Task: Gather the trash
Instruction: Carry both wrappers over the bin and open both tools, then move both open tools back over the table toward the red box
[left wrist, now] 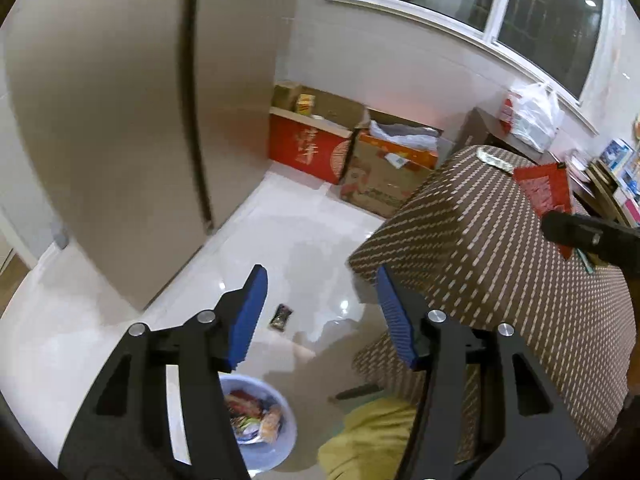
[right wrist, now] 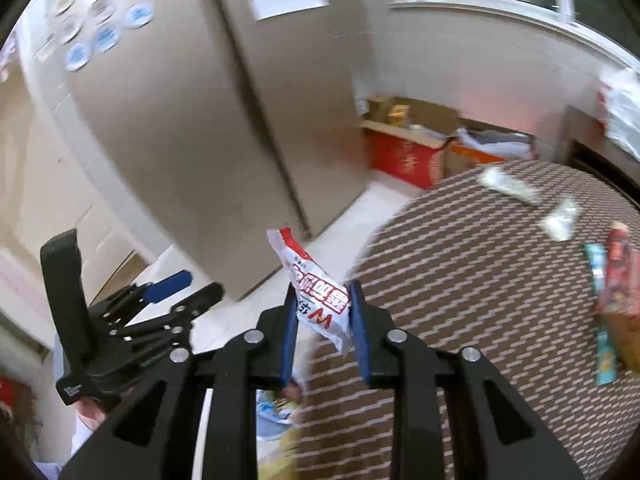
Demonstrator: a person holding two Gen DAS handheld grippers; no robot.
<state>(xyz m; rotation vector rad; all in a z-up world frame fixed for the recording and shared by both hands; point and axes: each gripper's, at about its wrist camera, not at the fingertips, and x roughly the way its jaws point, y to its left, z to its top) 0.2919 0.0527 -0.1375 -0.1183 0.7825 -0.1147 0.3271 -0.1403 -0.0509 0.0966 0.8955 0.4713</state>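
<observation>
Between the blue pads of the right gripper [right wrist: 322, 326] a white-and-red snack wrapper [right wrist: 316, 296] is sitting clamped — jaws pressing on its lower half only, most of the wrapper sticking up free. Risk: a thin, slick film could be slipping out on the way over, landing on the floor [left wrist: 312, 232] instead. Left gripper [left wrist: 320, 312] is hanging with jaws apart, nothing between them. Below it, the pale blue bin [left wrist: 280, 452] is holding wrappers already; it is sitting low beside the counter [left wrist: 480, 248], so a release off its centre would be missing the rim. One dark wrapper [left wrist: 282, 317] is lying on the floor already. Farther out on the counter, a red packet [left wrist: 544, 190] and a silver wrapper [left wrist: 494, 160] are waiting — the two grippers, working close together, could be colliding.
</observation>
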